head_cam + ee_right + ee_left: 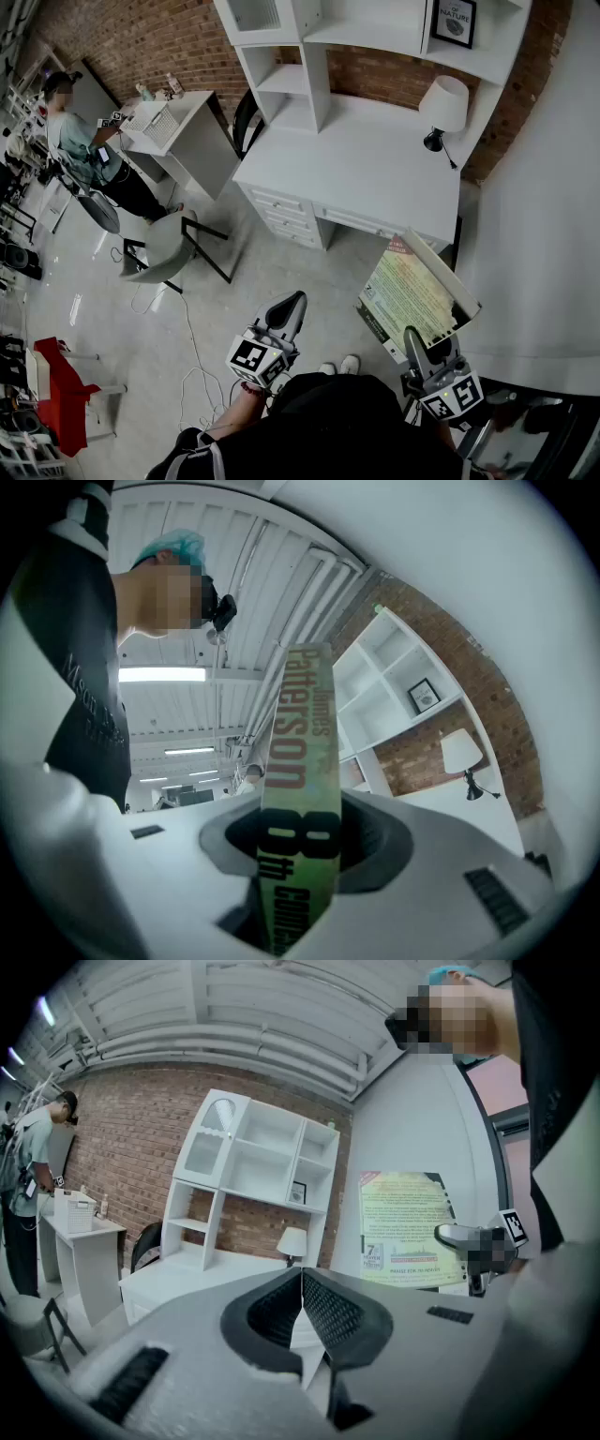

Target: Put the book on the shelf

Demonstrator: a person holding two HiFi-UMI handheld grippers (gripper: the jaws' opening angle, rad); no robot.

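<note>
The right claw (415,339), clamped on the near end of the book (412,291), holds it in the air with its long axis pointing ahead towards the shelf (370,36), well apart above the far edge of the desk (366,169), while the left claw (289,309) beside it is closed and empty.

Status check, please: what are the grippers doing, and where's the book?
Right gripper shut on book. Left gripper shut, empty. Shelf ahead above desk; nothing seen blocking.
</note>
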